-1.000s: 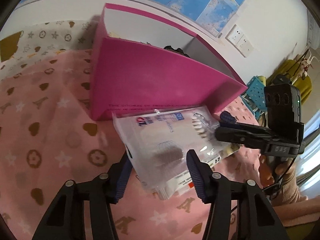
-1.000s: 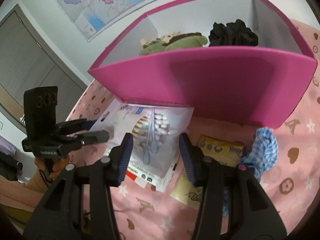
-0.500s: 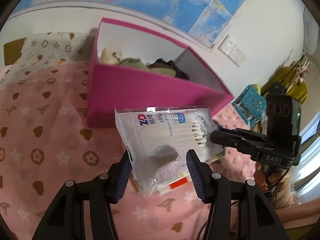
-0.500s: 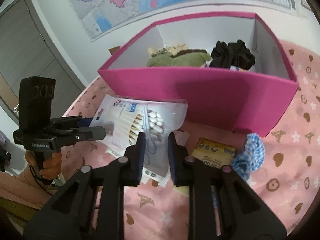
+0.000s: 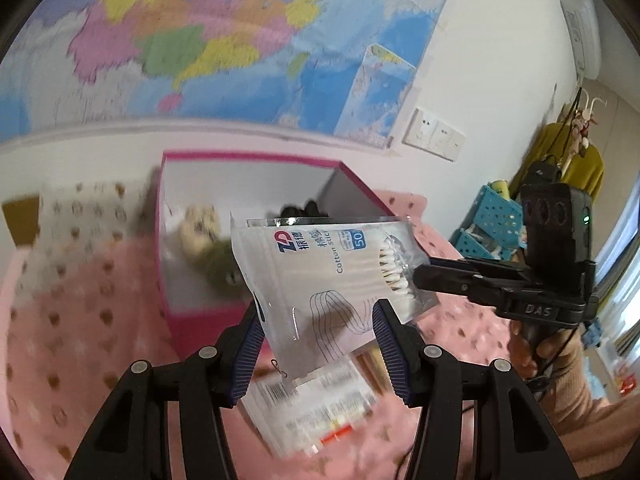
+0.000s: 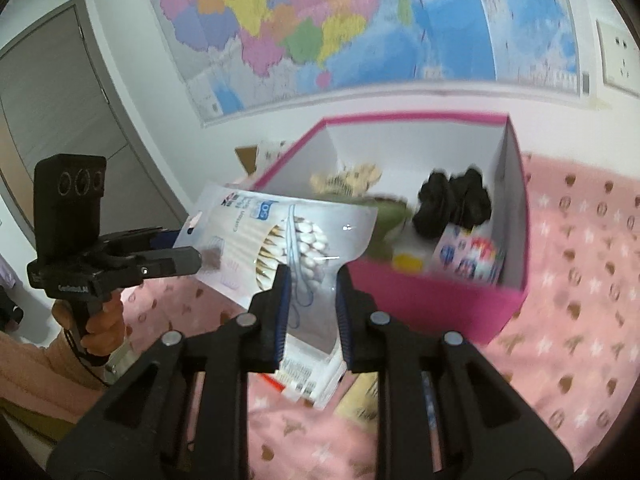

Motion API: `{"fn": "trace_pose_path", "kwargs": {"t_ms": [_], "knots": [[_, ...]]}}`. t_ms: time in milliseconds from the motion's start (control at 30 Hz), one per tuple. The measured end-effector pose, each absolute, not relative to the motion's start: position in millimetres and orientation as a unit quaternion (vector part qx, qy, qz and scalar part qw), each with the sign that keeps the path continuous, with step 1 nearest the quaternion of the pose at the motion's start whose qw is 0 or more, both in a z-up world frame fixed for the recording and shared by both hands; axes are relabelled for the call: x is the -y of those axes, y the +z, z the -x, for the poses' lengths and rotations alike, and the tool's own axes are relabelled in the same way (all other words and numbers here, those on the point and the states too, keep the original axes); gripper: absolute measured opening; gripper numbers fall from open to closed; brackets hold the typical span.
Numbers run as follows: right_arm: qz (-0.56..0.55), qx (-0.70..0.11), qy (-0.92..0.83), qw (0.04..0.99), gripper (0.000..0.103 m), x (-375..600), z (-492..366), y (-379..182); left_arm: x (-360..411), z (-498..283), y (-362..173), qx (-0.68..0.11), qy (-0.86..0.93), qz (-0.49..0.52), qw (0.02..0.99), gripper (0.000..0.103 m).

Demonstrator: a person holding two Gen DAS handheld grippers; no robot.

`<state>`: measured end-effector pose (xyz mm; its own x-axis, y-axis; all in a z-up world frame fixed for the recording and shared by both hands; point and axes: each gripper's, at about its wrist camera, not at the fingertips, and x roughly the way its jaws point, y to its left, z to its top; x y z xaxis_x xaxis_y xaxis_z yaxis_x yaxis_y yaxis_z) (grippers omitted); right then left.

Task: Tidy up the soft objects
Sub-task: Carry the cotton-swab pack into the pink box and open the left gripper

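Note:
A clear bag of cotton swabs [image 5: 336, 276] hangs in the air in front of the pink box [image 5: 200, 320], lifted off the pink blanket. My left gripper [image 5: 318, 320] is shut on its plain end, with the blue pads against the bag's edges. The right gripper [image 6: 312, 304] is shut on the swab-head end of the bag [image 6: 296, 240]. Each gripper shows in the other's view, clamped on the bag: the right gripper [image 5: 420, 278] and the left gripper [image 6: 198, 258]. Inside the box [image 6: 420, 300] lie a plush toy [image 6: 352, 180], a black fabric piece [image 6: 452, 204] and a colourful packet [image 6: 472, 256].
A flat white packet [image 5: 312, 408] lies on the blanket [image 5: 80, 320] beneath the bag, and a yellowish packet [image 6: 360, 400] lies beside it. The box backs onto a wall with a map. Blue baskets [image 5: 492, 220] stand off the bed at the right. A hand [image 6: 100, 328] holds the left gripper.
Both grippers rose with the bag, from just above the blanket to the box's rim height. The right gripper's jaws closed narrower on the bag. The box interior has come into view.

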<state>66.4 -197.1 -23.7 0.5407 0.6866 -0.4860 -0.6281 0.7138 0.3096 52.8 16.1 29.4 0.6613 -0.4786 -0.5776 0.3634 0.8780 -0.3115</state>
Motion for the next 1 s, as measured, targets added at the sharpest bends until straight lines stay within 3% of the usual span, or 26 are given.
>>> {"fn": "trace_pose_path", "kwargs": {"t_ms": [433, 867, 1000], "knots": [[-0.056, -0.297, 0.347, 0.888, 0.025, 188.7, -166.2, 11.1, -23.4, -156.5, 41.6, -0.35, -0.195, 0.077, 0.913, 0.055], [-0.084, -0.371, 0.281, 0.881, 0.029, 178.4, -253.9, -22.2, -16.2, -227.2, -0.5, -0.425, -0.135, 0.056, 0.893, 0.055], [-0.086, -0.374, 0.265, 0.885, 0.031, 182.6, -256.8, -23.1, -23.5, -227.3, 3.2, -0.415, -0.126, 0.07, 0.898, 0.057]]}}
